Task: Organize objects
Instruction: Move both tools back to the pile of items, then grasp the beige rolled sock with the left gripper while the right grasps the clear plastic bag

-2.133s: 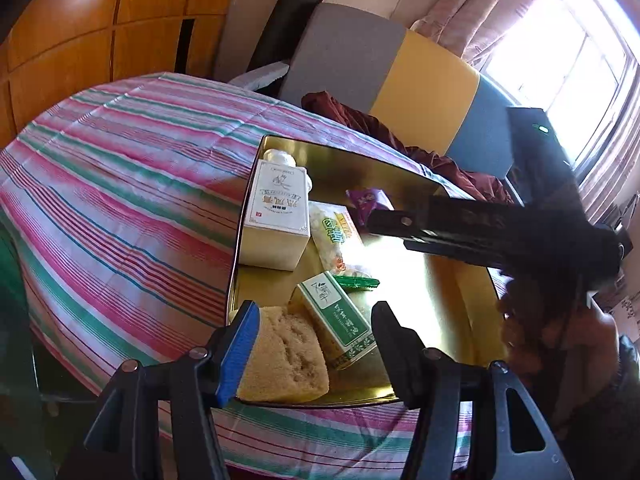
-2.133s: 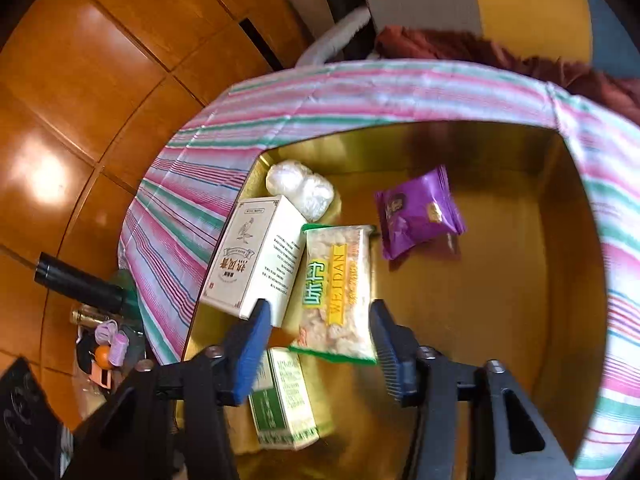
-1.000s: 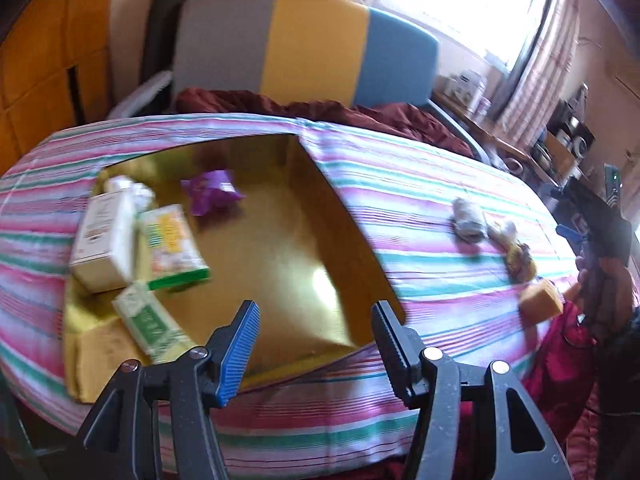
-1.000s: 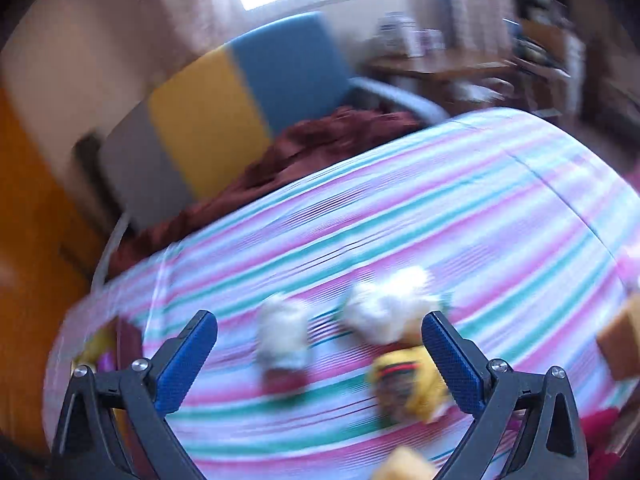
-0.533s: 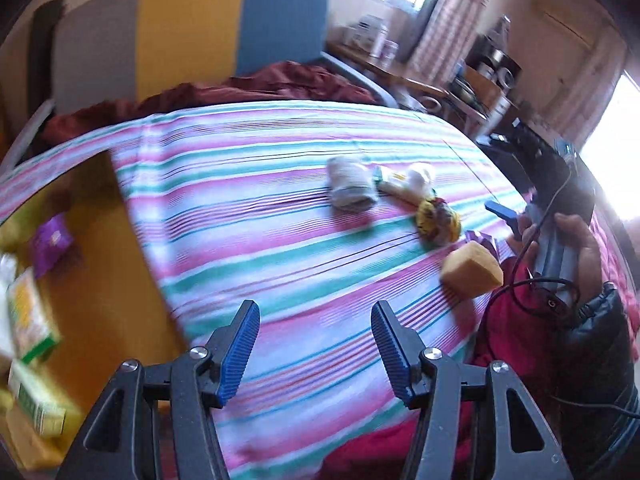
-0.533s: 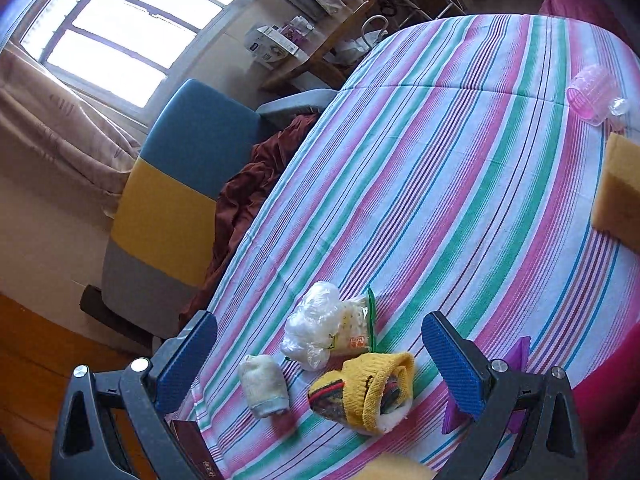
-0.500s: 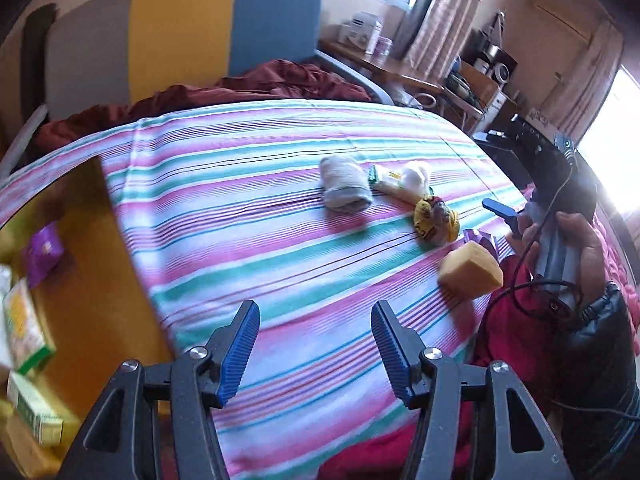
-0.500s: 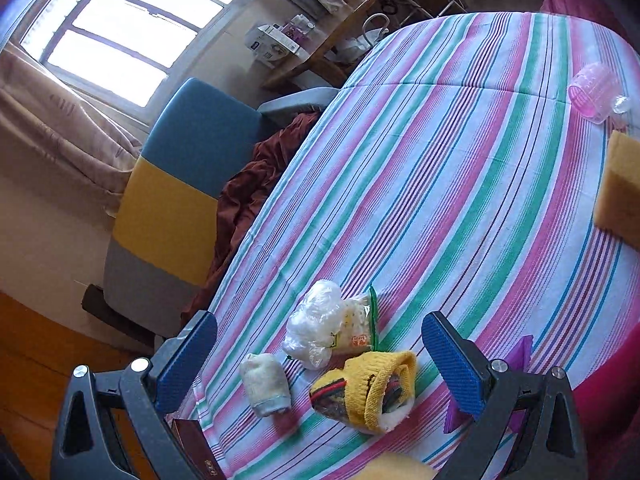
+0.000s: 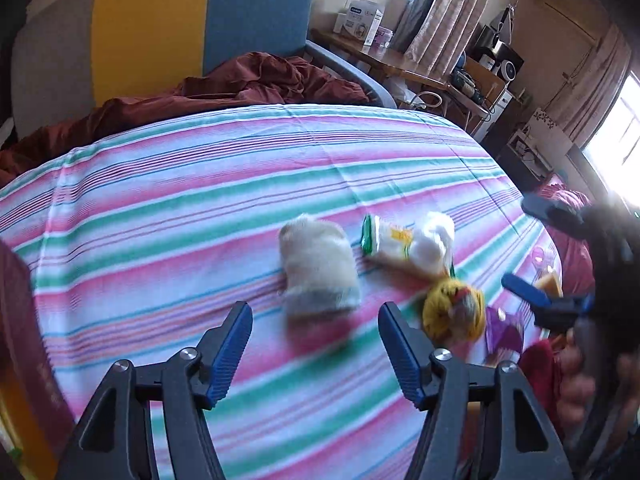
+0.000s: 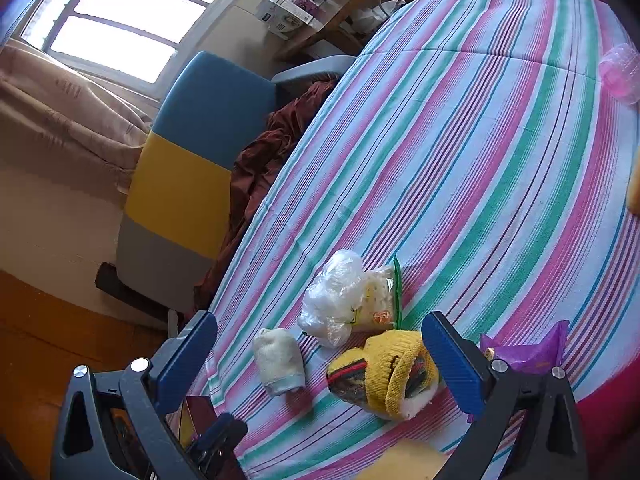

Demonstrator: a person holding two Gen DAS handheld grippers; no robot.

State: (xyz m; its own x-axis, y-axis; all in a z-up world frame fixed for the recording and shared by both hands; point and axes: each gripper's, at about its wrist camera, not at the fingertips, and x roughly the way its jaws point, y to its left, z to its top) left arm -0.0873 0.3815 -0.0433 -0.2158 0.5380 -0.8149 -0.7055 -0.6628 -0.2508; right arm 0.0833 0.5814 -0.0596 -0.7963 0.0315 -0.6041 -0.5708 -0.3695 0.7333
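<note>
Evidently the rolled white sock is soft, light and squashy, so I judge it will give under the pads rather than slip; pinching it across its thick middle, not at the loose grey cuff end, looks the safest hold. It lies on the striped cloth just ahead of the left gripper, roughly in line with the gap between the fingers but not yet between them. That claw's jaws have just been opening and stand spread with nothing between them. To the sock's right lie a clear plastic snack bag and a yellow knitted item, close together and just beside the sock without clearly touching it. The right gripper is spread wide and empty too, hovering over the same cluster, with the yellow knitted item lying nearest its right finger.
</note>
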